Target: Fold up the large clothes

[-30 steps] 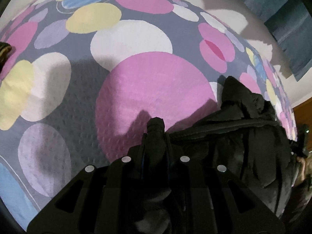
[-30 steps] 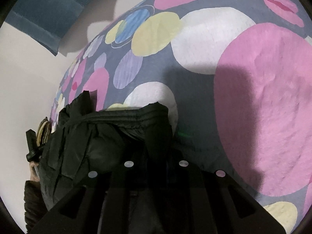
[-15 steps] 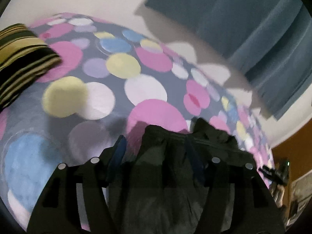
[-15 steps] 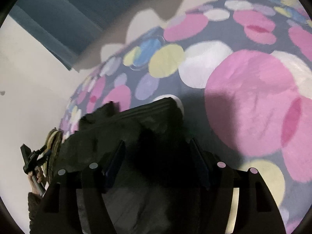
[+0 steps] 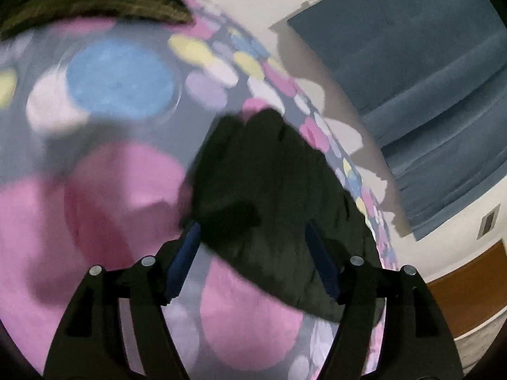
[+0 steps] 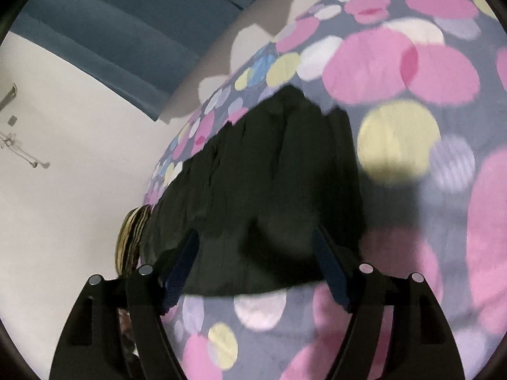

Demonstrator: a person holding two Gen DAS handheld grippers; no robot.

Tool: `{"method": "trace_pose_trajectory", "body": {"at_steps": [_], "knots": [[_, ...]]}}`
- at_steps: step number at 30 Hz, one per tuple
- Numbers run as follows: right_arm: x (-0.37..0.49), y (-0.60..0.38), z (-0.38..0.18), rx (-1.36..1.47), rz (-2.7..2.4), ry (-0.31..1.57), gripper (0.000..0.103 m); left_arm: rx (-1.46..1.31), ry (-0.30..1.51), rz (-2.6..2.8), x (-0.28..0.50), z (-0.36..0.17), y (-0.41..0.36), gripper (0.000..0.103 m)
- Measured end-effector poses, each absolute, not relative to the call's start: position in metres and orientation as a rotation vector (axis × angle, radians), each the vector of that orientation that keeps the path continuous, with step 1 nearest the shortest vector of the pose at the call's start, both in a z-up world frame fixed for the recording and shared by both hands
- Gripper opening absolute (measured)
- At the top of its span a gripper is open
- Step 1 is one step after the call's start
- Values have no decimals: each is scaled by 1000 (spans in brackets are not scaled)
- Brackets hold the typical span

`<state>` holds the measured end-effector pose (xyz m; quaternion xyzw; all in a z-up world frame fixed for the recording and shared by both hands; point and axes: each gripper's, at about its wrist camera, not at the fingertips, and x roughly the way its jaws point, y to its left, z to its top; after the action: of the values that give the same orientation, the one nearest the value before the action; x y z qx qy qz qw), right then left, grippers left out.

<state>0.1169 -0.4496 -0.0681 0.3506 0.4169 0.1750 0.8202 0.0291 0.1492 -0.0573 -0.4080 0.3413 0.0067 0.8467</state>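
Two grippers: both show, one in each wrist view, above the bed.
Bed cover: grey cloth with big pink, blue, yellow and white dots.
Dark garment: a big dark piece of clothing, lying bunched on the bed cover; in the right wrist view it looks flatter and wider.
Left gripper: jaws are spread and opening more; the dark garment lies past them and between them in the view, but the pads do not press on it.
Right gripper: jaws are spread and opening more; the near edge of the dark garment lies between them, not pinched.
Striped pillow: black and yellow stripes, far past the dark garment at the top of the bed.
Curtain: blue, on the wall beyond the dark garment.
Writing: none that can be read; the pictures are blurry.
Change from before: a second ago both jaws were pressed tight on the dark cloth. Now they have let go, and both grippers have pulled back from the dark garment.
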Motion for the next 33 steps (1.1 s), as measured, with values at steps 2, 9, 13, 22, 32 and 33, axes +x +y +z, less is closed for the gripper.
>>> {"method": "trace_pose_trajectory", "body": {"at_steps": [2, 9, 13, 22, 32, 33], "knots": [[105, -447, -76, 774, 379, 897, 73, -878, 738, 25, 23, -69, 144, 68], [93, -441, -108, 841, 366, 935, 73, -920, 771, 19, 29, -87, 133, 68], [93, -433, -118, 845, 366, 950, 73, -904, 781, 10, 32, -93, 128, 68], [102, -413, -129, 836, 364, 958, 73, -895, 762, 10, 44, -96, 131, 70], [112, -408, -130, 841, 351, 943, 76, -863, 753, 30, 48, -94, 126, 75], [112, -407, -130, 840, 350, 941, 78, -867, 757, 34, 48, -94, 125, 75]]}}
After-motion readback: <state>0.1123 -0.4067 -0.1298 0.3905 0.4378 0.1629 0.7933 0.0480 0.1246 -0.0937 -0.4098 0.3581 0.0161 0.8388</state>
